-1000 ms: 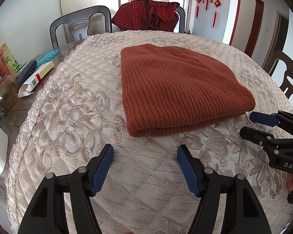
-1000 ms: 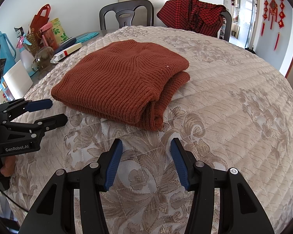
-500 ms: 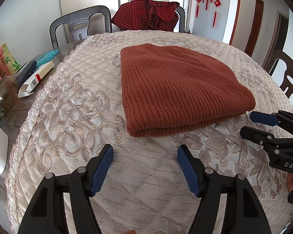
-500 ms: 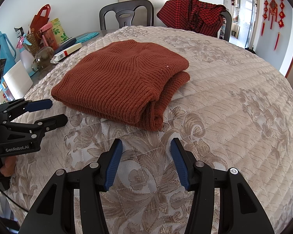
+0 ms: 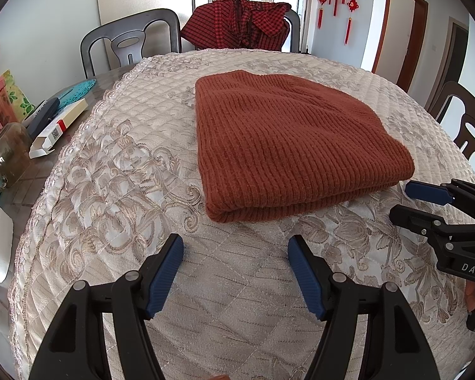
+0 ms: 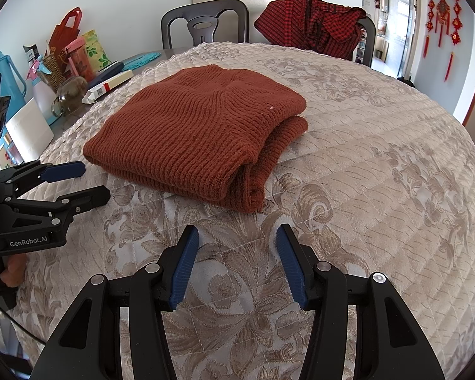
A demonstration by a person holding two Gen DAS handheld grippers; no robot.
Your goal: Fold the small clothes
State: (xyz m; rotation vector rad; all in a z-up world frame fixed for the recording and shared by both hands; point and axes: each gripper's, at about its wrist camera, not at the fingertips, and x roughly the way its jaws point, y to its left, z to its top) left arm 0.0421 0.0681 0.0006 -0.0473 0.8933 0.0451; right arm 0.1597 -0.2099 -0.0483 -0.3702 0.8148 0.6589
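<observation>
A rust-brown knitted sweater [image 5: 288,145] lies folded in a thick rectangle on the quilted beige tablecloth [image 5: 117,171]; it also shows in the right wrist view [image 6: 199,133]. My left gripper [image 5: 236,247] is open and empty, just short of the sweater's near folded edge. My right gripper [image 6: 237,236] is open and empty, close to the sweater's near corner. Each gripper shows in the other's view, the right one [image 5: 408,201] at the right edge and the left one [image 6: 93,180] at the left edge, both beside the sweater and apart from it.
A red plaid garment [image 5: 243,20] hangs over a far chair. A dark chair [image 5: 129,41] stands at the back left and another [image 5: 468,126] at the right. A glass jar [image 5: 8,155], a white box [image 5: 58,128], bags and a blue jug [image 6: 3,72] crowd the table's left side.
</observation>
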